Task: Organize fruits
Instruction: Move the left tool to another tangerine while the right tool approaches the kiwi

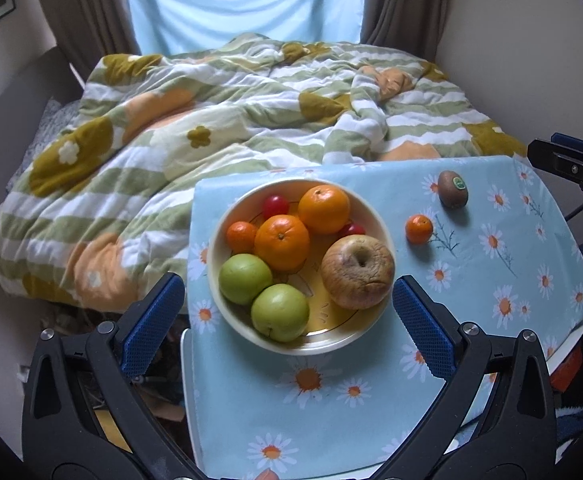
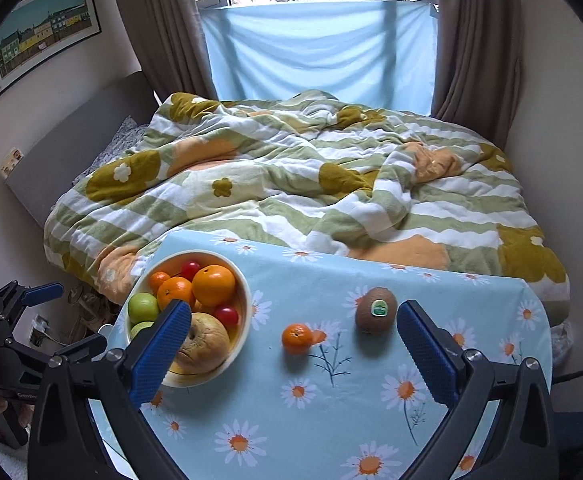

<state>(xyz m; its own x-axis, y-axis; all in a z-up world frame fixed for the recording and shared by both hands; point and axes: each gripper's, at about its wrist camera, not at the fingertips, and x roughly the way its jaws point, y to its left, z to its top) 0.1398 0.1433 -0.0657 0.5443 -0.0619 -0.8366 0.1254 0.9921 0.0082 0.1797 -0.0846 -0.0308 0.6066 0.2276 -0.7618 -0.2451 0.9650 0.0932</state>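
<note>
A cream bowl [image 1: 215, 240] [image 2: 247, 292] on the daisy tablecloth holds two oranges, a small mandarin, two green apples, a wrinkled apple [image 1: 357, 272] and red cherry tomatoes. A loose mandarin [image 1: 419, 229] [image 2: 297, 338] and a kiwi [image 1: 453, 189] [image 2: 376, 311] with a green sticker lie on the cloth right of the bowl. My left gripper [image 1: 287, 292] is open and empty, hovering over the bowl's near side. My right gripper [image 2: 293, 320] is open and empty, above the mandarin and kiwi.
The small table [image 1: 331, 412] [image 2: 331, 420] with the blue daisy cloth stands against a bed with a green-striped flowered quilt [image 1: 211, 120] [image 2: 291, 184]. Curtains and a blue sheet hang behind. The right gripper [image 1: 571, 168] shows at the right edge of the left wrist view.
</note>
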